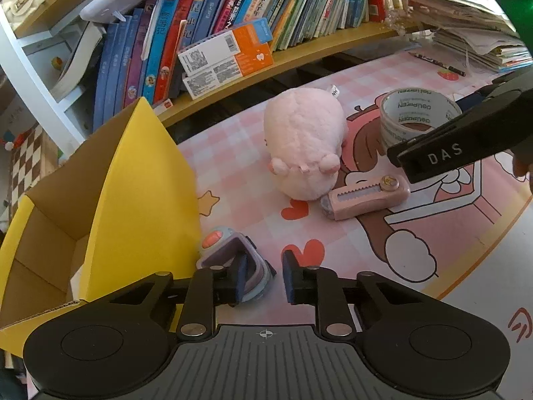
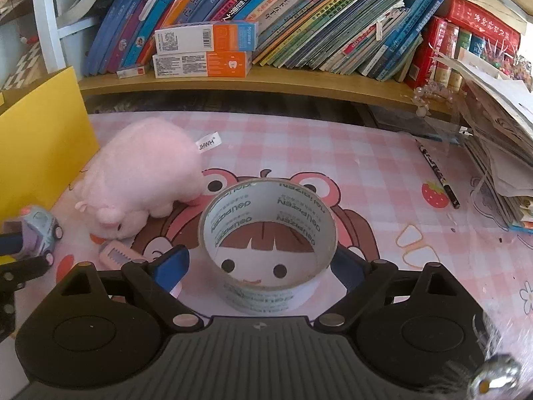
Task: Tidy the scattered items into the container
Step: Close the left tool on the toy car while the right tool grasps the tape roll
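Between the blue pads of our right hand-held gripper (image 2: 258, 266) stands the wide roll of clear packing tape with a printed white core (image 2: 269, 245), dead ahead at twelve o'clock in the right wrist view. It rests flat on its edge ring on the pink checked cartoon mat of the worktop (image 2: 366, 173), so its axis points straight up. The jaws are spread wide, one pad at nine o'clock of the roll and one at three, and we cannot tell whether either touches it yet; we judge a straight squeeze across the roll's width is what the move needs. Our right side is plainly the nearer one for the tape. Our left hand-held gripper (image 1: 265, 278) is narrowly parted and holds nothing; the small grey-lilac toy car with an orange light (image 1: 230, 256) sits at its eleven o'clock, against the left pad. The open yellow cardboard box (image 1: 143, 200) lies at ten o'clock from it. The pink plush pig (image 1: 304, 146) and the pink utility knife (image 1: 364, 198) lie near each other between the two tools.
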Demonstrator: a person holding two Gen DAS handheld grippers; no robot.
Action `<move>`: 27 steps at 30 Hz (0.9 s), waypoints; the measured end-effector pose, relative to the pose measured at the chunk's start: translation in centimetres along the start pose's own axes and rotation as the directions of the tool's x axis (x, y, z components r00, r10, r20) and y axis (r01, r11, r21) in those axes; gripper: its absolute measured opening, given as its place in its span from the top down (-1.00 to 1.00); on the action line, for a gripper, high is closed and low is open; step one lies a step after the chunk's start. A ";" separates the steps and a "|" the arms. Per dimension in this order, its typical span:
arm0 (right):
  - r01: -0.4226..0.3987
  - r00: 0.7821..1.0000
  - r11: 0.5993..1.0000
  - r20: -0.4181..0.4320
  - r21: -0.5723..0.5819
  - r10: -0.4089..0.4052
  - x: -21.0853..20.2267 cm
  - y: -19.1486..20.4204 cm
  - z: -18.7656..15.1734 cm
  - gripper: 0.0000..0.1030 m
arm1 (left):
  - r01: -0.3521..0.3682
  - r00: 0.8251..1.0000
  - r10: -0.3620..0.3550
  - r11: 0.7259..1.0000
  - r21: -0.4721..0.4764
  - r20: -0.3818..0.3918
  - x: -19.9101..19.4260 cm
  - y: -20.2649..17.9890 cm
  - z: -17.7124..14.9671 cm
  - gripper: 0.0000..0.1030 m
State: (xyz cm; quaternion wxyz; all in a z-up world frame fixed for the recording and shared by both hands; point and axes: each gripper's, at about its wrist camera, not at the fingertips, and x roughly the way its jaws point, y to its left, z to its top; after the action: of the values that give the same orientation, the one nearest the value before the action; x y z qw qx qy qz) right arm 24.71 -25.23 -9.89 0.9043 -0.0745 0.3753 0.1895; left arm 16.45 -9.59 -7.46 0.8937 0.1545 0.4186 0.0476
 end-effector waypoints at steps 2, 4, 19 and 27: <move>0.003 1.000 1.000 0.000 -0.002 -0.003 0.3 0.0 0.1 -0.78 | 0.000 1.000 0.000 1.000 -0.002 0.004 0.0 0.2 0.0 0.73; 0.006 1.000 1.000 0.001 -0.004 -0.006 0.6 0.0 0.3 -0.78 | -0.002 1.000 0.002 1.000 -0.002 0.008 -0.1 0.3 -0.1 0.75; 0.016 1.000 1.000 0.006 -0.021 -0.016 0.8 -0.1 0.3 -0.62 | 0.043 0.999 -0.043 0.999 0.023 0.014 -1.0 0.1 -0.3 0.87; 0.015 1.000 1.000 0.011 0.004 -0.015 -1.7 -0.3 -0.6 -0.61 | 0.082 0.995 -0.084 0.996 0.045 0.045 -2.8 -0.4 -0.4 0.87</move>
State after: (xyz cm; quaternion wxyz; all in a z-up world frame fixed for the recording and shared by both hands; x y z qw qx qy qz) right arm 23.38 -26.16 -9.13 0.9078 -0.0743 0.3703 0.1825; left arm 14.31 -10.44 -5.73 0.9009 0.1572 0.4047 -0.0021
